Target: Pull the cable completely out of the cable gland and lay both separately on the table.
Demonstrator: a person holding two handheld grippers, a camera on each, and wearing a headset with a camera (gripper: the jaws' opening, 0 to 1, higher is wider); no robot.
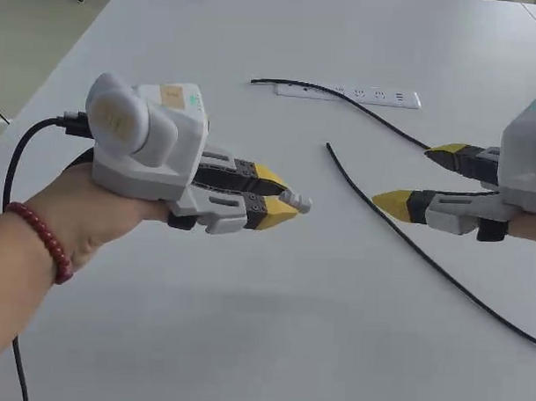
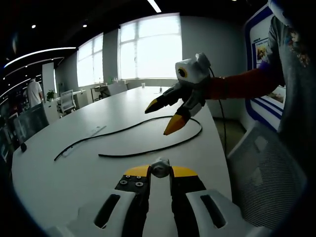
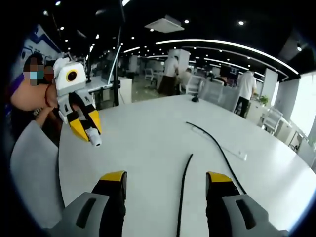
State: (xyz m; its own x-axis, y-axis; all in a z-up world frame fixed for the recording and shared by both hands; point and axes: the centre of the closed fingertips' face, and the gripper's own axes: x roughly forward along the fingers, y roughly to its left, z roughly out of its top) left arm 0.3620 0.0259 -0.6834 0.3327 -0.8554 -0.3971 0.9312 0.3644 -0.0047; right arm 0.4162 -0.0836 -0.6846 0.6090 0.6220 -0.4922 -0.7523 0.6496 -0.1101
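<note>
My left gripper point(image 1: 284, 197) is held above the white table point(image 1: 246, 323) and is shut on a small grey cable gland point(image 1: 300, 202). In the left gripper view the gland point(image 2: 160, 168) pokes out between the yellow tips. The black cable point(image 1: 399, 231) lies loose on the table, one end free near the middle, apart from the gland. To the right, my right gripper point(image 1: 418, 177) hovers open just above that cable. In the right gripper view, the cable's end point(image 3: 183, 187) lies between the spread jaws, and the left gripper point(image 3: 88, 127) holds the gland point(image 3: 97, 142).
A second black cable point(image 1: 359, 105) runs past a white power strip point(image 1: 351, 93) at the far side. The left gripper's own lead point(image 1: 14, 165) trails off the left edge. People and office chairs stand well behind the table.
</note>
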